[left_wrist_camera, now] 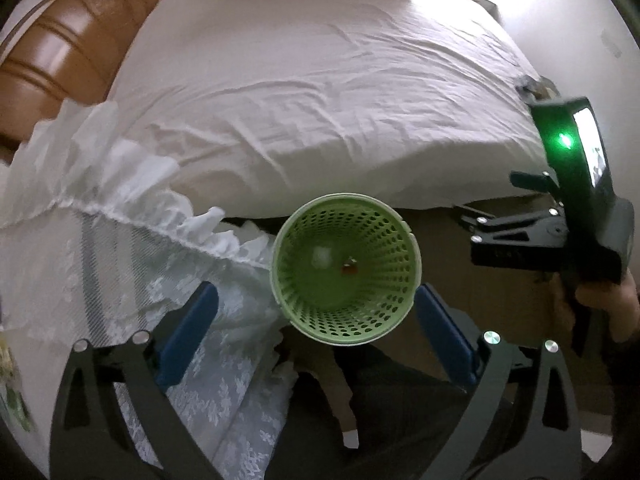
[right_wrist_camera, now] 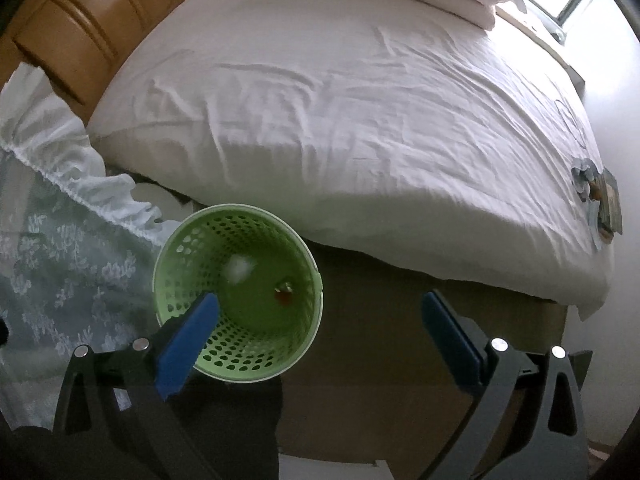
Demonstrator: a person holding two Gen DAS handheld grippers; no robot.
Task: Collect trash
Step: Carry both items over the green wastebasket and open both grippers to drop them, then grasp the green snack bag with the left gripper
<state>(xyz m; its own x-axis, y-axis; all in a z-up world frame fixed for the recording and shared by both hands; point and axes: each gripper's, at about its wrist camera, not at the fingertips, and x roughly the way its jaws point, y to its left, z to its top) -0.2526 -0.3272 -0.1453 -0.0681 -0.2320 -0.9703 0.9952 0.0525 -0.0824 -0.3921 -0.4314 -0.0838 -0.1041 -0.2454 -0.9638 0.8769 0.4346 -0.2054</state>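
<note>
Bin: a green perforated bin (left_wrist_camera: 346, 270) is being seen from above, standing on the floor against the side of the bed (left_wrist_camera: 320, 100), beside a frilled lace cloth (left_wrist_camera: 120, 216)
Trash in bin: a white crumpled scrap (right_wrist_camera: 239, 267) and a small red piece (right_wrist_camera: 284, 294) are being shown lying apart on the bin's bottom
Left gripper (left_wrist_camera: 316, 320): jaws are being held wide apart, nothing gripped, above the bin
Right gripper (right_wrist_camera: 320, 320): released, jaws spread, nothing between them; its left finger (right_wrist_camera: 188, 348) is being seen over the bin's rim
Bed corner: a few flat items (right_wrist_camera: 596, 192) are being shown lying on the sheet, too blurred to be named
</note>
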